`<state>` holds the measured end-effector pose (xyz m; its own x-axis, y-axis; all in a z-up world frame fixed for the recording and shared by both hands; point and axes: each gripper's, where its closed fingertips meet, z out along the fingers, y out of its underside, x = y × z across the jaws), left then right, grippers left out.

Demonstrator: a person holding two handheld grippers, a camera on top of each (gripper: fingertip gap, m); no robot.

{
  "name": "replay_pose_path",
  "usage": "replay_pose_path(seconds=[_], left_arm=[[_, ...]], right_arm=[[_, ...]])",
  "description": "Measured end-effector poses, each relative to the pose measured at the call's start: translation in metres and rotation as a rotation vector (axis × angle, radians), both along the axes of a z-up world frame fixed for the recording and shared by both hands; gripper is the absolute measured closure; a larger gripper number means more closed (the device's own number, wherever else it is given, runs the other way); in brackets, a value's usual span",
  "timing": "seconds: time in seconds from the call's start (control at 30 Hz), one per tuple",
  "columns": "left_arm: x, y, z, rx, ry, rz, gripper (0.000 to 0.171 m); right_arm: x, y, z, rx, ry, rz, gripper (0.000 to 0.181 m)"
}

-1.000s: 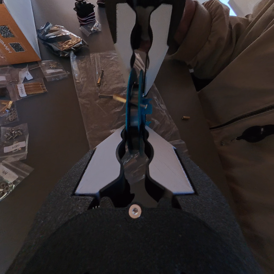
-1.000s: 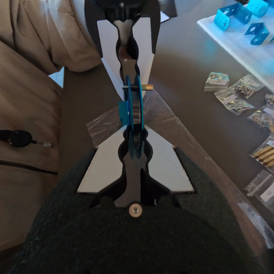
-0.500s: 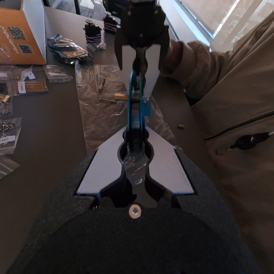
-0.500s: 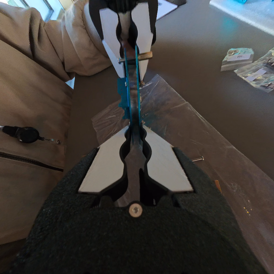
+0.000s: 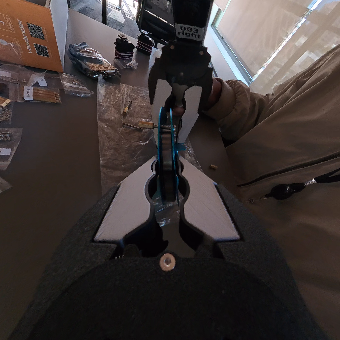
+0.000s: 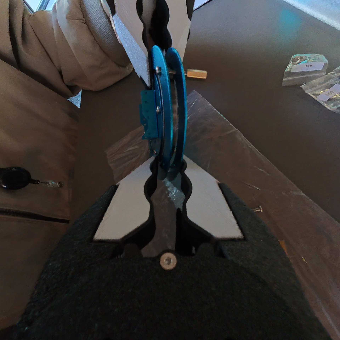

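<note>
An office or meeting room used as an assembly bench: a long dark surface (image 5: 55, 156) beside large shaded windows (image 5: 266, 36), strewn with small labelled bags of screws (image 6: 305, 71) and brass standoffs (image 5: 40, 94), 2 black servo motors (image 5: 124, 47), an orange cardboard box (image 5: 27, 33) and a clear plastic sheet (image 5: 121, 143)

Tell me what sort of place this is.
Probably an office or lab table used for assembling a robot kit: labelled bags of screws and brass standoffs, two black servos, an orange kit box, and large windows behind.
</note>
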<state>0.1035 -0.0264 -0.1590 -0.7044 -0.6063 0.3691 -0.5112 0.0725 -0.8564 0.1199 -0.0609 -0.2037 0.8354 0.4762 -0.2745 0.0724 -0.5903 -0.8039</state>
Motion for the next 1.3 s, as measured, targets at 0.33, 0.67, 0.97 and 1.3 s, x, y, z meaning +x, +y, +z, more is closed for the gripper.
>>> replay_pose_path(seconds=[0.33, 0.67, 0.97, 1.3], left_arm=[[-0.022, 0.002, -0.028, 0.196, -0.019, -0.07, 0.151], [-0.023, -0.005, -0.013, 0.173, -0.056, -0.097, 0.159], [-0.027, -0.009, -0.015, 0.178, -0.061, -0.061, 0.158], [-0.017, -0.009, 0.001, 0.223, -0.092, -0.052, 0.158]], right_arm=[[0.001, 0.005, 0.036, 0.124, 0.19, -0.021, 0.172], [-0.011, 0.001, 0.032, 0.127, 0.11, 0.048, 0.17], [-0.008, -0.003, 0.036, 0.137, 0.151, 0.043, 0.169], [-0.006, -0.004, 0.041, 0.151, 0.175, 0.036, 0.169]])
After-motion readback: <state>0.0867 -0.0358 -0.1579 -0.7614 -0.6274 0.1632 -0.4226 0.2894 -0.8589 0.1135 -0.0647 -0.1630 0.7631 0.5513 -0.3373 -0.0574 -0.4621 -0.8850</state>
